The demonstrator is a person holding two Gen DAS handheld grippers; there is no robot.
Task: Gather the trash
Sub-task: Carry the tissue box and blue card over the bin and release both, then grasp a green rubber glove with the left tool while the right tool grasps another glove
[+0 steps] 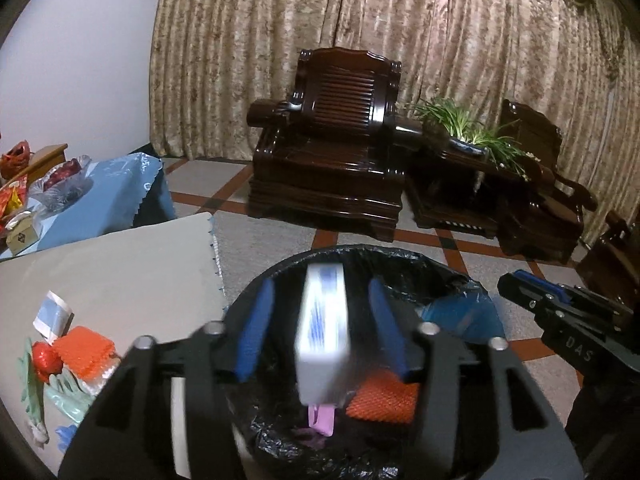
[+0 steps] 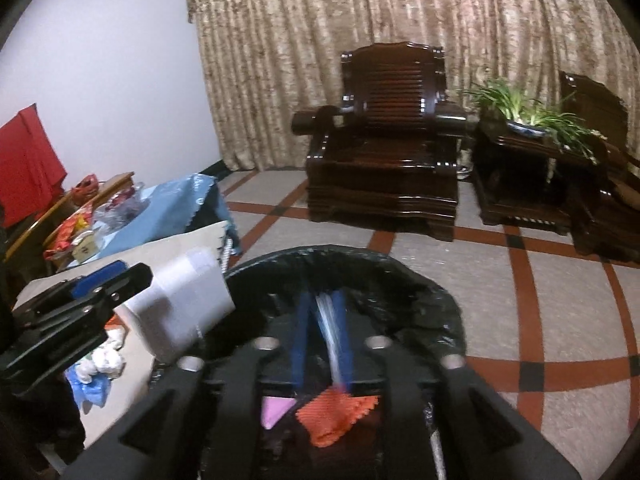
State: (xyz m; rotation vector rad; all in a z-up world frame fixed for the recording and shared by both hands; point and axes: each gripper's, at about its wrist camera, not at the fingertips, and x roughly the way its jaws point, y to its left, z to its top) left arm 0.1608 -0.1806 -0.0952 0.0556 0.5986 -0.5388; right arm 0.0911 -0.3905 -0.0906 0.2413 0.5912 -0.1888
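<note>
A black-lined trash bin [image 1: 400, 256] stands right below both grippers. My left gripper [image 1: 320, 286] is open over it; a blurred white box with blue print [image 1: 322, 332] hangs between the blue pads [image 1: 256, 328], with a gap on each side. My right gripper [image 2: 322, 296] is open over the same bin [image 2: 320, 252]. A thin clear wrapper [image 2: 330, 332] streaks down between its pads, close to the right one. In the bin lie an orange mesh piece [image 2: 336, 416] and a pink scrap [image 2: 276, 410]. The white box [image 2: 184, 304] also shows beside the left gripper [image 2: 132, 276].
A table with a beige cloth [image 1: 120, 272] at left holds an orange mesh [image 1: 84, 350], a red wrapper [image 1: 46, 360], a pale green glove [image 1: 60, 400] and a white-blue packet [image 1: 52, 316]. A dark wooden armchair [image 1: 332, 152] and a potted plant [image 1: 468, 128] stand behind on tiled floor.
</note>
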